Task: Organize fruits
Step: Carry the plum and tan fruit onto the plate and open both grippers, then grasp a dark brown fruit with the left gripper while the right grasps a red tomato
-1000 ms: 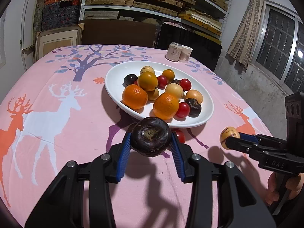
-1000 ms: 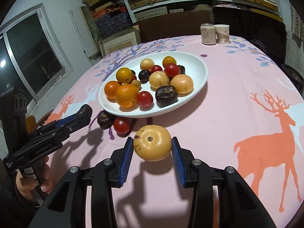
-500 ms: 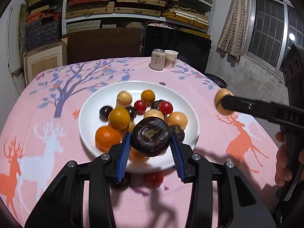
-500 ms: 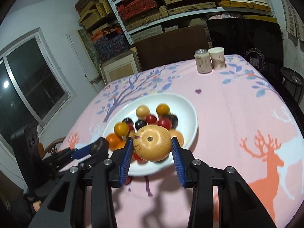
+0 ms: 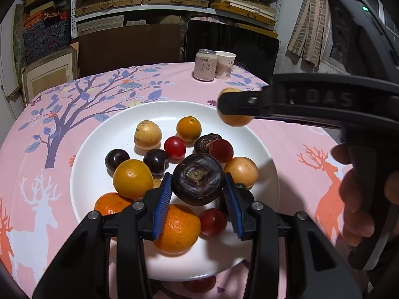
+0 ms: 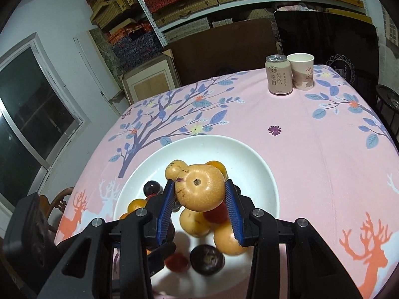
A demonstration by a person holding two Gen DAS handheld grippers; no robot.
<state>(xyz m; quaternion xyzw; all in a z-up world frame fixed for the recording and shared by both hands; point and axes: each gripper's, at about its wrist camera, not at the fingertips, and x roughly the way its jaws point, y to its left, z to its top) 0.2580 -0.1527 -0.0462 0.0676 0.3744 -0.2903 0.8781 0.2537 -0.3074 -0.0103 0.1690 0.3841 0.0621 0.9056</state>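
Observation:
My left gripper (image 5: 198, 186) is shut on a dark purple fruit (image 5: 198, 183) and holds it above the near part of a white plate (image 5: 99, 154) full of oranges, yellow fruits, red tomatoes and dark plums. My right gripper (image 6: 199, 194) is shut on a yellow-orange round fruit (image 6: 199, 190) and holds it above the same plate (image 6: 249, 164). In the left wrist view the right gripper (image 5: 232, 107) shows over the plate's far right rim, with the yellow fruit (image 5: 234, 119) in it.
A drink can (image 6: 278, 74) and a paper cup (image 6: 302, 71) stand at the table's far edge. A red tomato (image 5: 199, 284) lies on the pink cloth just off the plate's near rim. Shelves, boxes and a black panel stand behind the table.
Both grippers have risen from the tablecloth and moved forward over the plate, each still holding its fruit. The right gripper has come closer to the left one.

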